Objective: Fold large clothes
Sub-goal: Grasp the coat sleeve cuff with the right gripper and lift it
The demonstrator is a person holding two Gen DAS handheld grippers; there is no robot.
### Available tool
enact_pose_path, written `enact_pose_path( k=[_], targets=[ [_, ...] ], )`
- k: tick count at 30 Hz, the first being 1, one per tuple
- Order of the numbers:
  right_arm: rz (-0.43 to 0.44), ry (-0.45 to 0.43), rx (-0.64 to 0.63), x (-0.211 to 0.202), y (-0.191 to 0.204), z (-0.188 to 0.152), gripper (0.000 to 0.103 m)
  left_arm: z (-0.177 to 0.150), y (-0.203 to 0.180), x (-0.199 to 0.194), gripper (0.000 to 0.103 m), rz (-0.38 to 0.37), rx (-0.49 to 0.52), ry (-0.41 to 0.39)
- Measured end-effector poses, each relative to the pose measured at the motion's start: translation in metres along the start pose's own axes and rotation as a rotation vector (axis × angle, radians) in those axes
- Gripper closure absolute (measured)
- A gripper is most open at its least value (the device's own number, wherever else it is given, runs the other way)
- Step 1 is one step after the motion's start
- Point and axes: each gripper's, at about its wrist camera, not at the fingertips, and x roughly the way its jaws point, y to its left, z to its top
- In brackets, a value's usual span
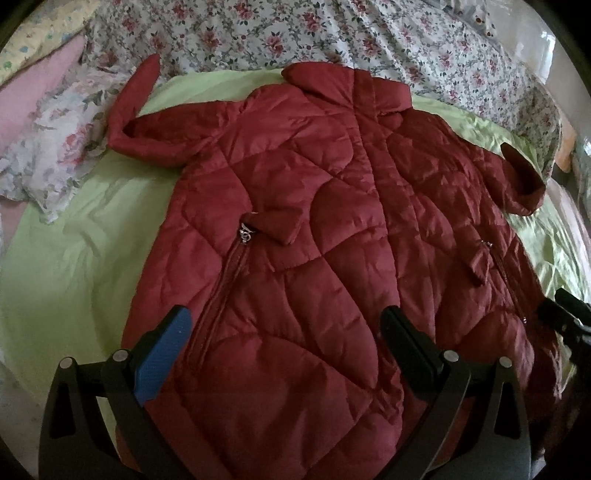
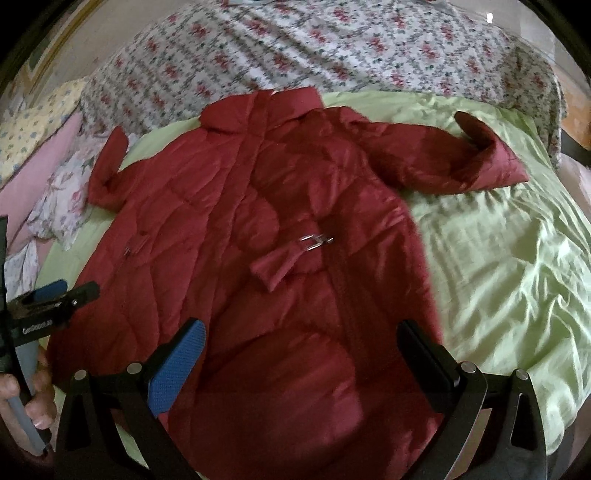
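Note:
A dark red quilted coat [image 1: 314, 221] [image 2: 258, 240] lies front up on a light green sheet [image 1: 74, 240] [image 2: 498, 258], collar at the far side and hem toward me. Its sleeves are bent, with cuffs turned back at the far left [image 1: 136, 88] and right [image 2: 487, 147]. My left gripper [image 1: 284, 332] is open over the coat's lower left part, nothing between its fingers. My right gripper [image 2: 303, 343] is open over the lower right part, near the zip and a buckled tab [image 2: 310, 242]. The left gripper [image 2: 48, 295] also shows at the right wrist view's left edge, held by a hand [image 2: 22, 398].
A flowered quilt [image 1: 295, 33] [image 2: 314, 48] is bunched along the far side of the bed. At the left lie a flowered pillow [image 1: 55, 155] and pink bedding [image 1: 33, 92]. Bare green sheet spreads right of the coat in the right wrist view.

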Motion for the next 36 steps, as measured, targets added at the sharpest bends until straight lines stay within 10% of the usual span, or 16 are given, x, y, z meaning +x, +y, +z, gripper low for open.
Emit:
enact_pose_path(
  k=[24,36],
  targets=[
    [-0.272,-0.109,0.280,0.030,-0.182,0.136,0.011,0.041,0.020,0.021,0.000,0.052,-0.012,-0.089],
    [-0.460,0.018,0.299,0.117,-0.254,0.194,0.026,0.053,0.029,0.044,0.000,0.104,0.013,-0.040]
  ],
)
